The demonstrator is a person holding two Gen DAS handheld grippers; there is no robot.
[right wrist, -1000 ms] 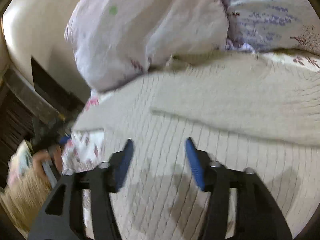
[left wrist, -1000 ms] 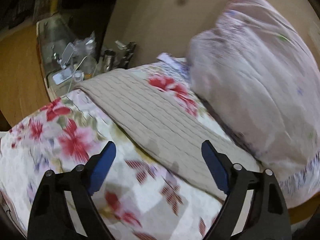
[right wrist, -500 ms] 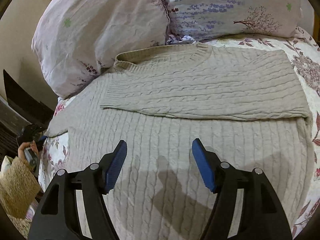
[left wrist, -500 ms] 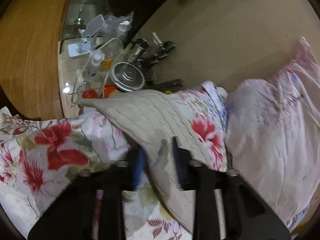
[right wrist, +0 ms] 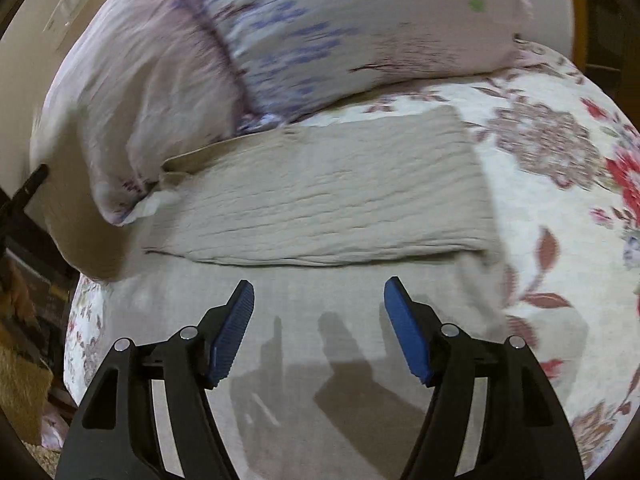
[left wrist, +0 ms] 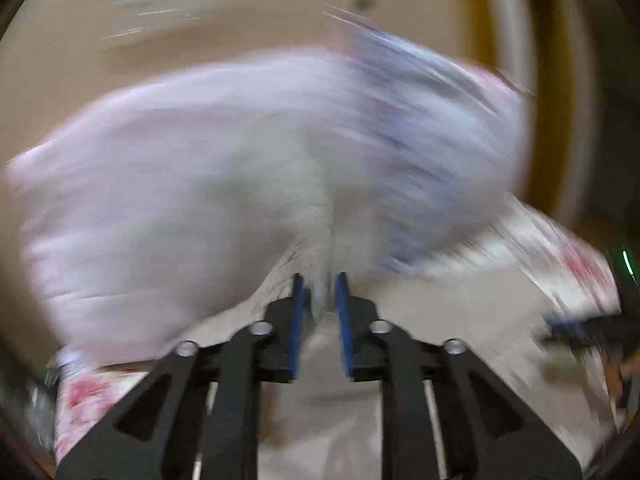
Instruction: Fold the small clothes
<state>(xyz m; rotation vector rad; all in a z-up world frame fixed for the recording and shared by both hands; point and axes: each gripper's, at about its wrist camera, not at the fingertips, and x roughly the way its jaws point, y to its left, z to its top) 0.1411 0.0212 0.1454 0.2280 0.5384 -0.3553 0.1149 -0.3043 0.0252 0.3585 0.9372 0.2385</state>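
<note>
A beige cable-knit sweater (right wrist: 320,208) lies flat on the floral bedspread (right wrist: 560,200), one sleeve folded across its chest. My right gripper (right wrist: 319,300) is open and empty, hovering over the sweater's lower body. In the heavily blurred left wrist view, my left gripper (left wrist: 319,292) is shut on a fold of the beige sweater (left wrist: 316,248) and holds it lifted in front of the pillows.
Two pale lilac pillows (right wrist: 280,40) lean at the head of the bed, touching the sweater's collar. The bed's left edge (right wrist: 80,320) drops to dark furniture and a woven mat. The bedspread extends to the right.
My left gripper closed on the sweater's left part and swung it up towards the pillows. My right gripper stayed open and shifted slightly over the sweater.
</note>
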